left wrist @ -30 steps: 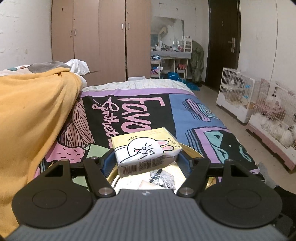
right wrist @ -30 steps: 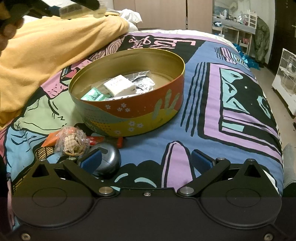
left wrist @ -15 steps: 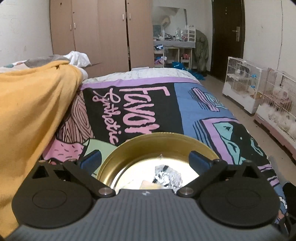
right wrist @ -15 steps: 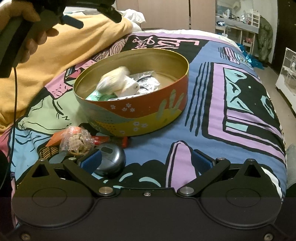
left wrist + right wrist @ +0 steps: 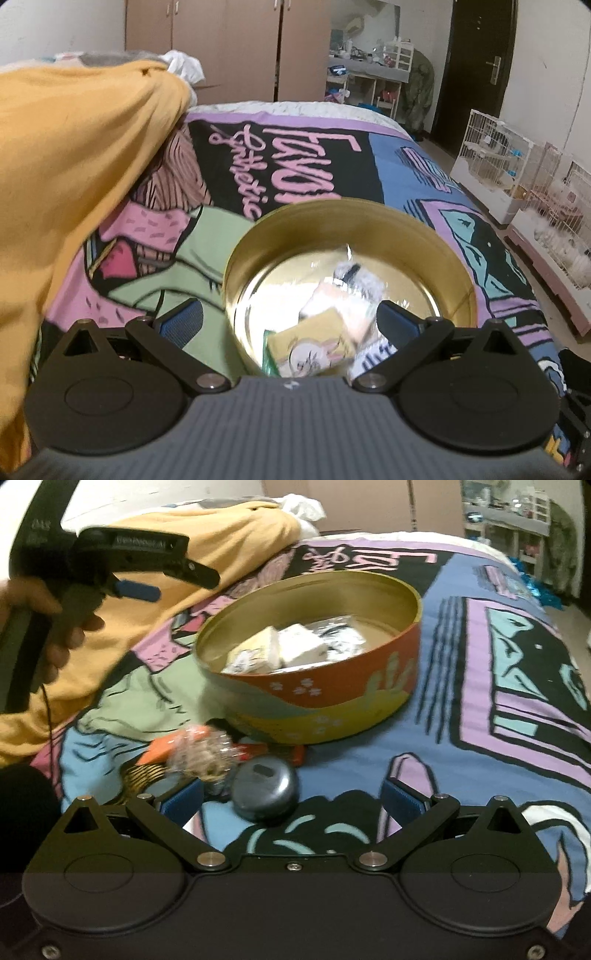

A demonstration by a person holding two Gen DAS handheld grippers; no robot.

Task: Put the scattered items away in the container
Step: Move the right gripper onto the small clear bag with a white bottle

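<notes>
A second ago the left gripper (image 5: pixel 288 321) held a yellow tissue pack (image 5: pixel 255 653) over the tin (image 5: pixel 388 686); now its jaws stand wide apart with nothing between them, and the pack lies inside the tin, tilted against a white packet (image 5: pixel 301 650). That item counts as tidied, so the left hand is free for another.

The right gripper (image 5: pixel 291 801) has not shifted; its jaws are also wide open and hold nothing (a dark round case (image 5: pixel 264 794) sits just ahead of them, nearer the left finger, apparently not touched).

The tin is round, gold inside, with an orange and yellow wall printed with small flowers and a cactus. It stands on the patterned bedspread (image 5: pixel 498 701) at about twelve o'clock from the right gripper. In it, besides the pack, lie the white packet and some clear wrapping with dark print, blurred in the left wrist view.

Still outside, at about seven o'clock from the tin, are a crinkled clear bag (image 5: pixel 203 753), orange and red packets under it, and the case. These look like the remaining work.
</notes>
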